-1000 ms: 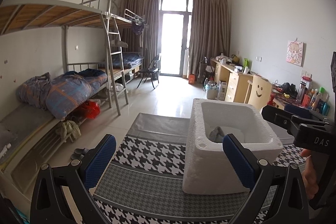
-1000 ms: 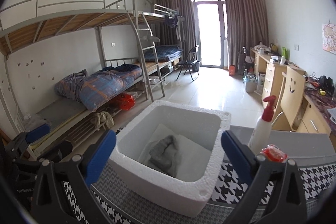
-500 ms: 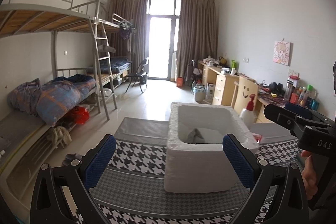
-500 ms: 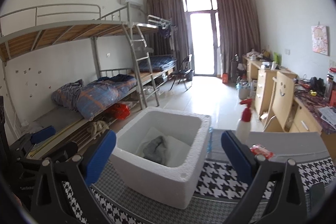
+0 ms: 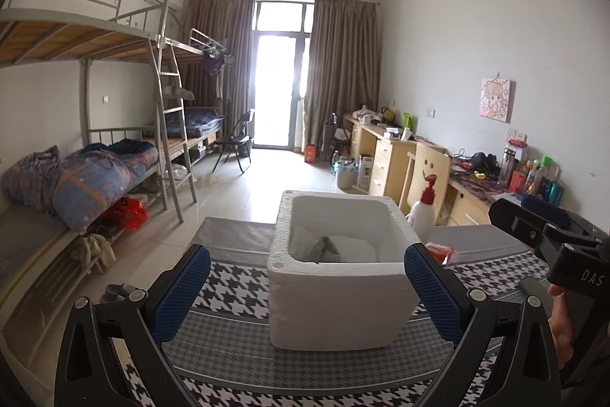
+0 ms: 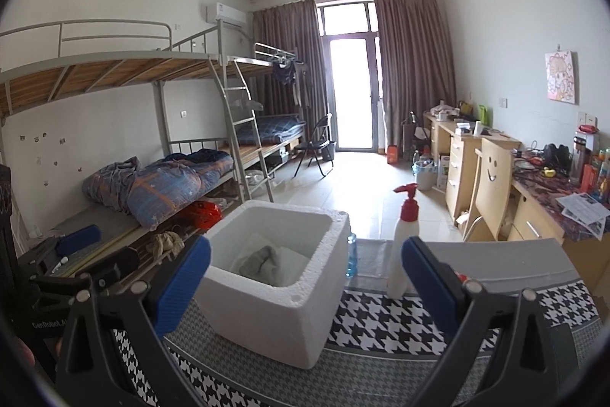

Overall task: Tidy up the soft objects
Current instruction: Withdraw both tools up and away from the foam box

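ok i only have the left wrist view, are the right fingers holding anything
observer: no, the right gripper is open and holds nothing.
operator: anything behind the box that i can't see
observer: yes, a blue bottle shows just past the far right corner of the foam box.
operator: and the spray bottle's base, the box hides it for me
observer: the spray bottle stands upright on the table, apart from the box.
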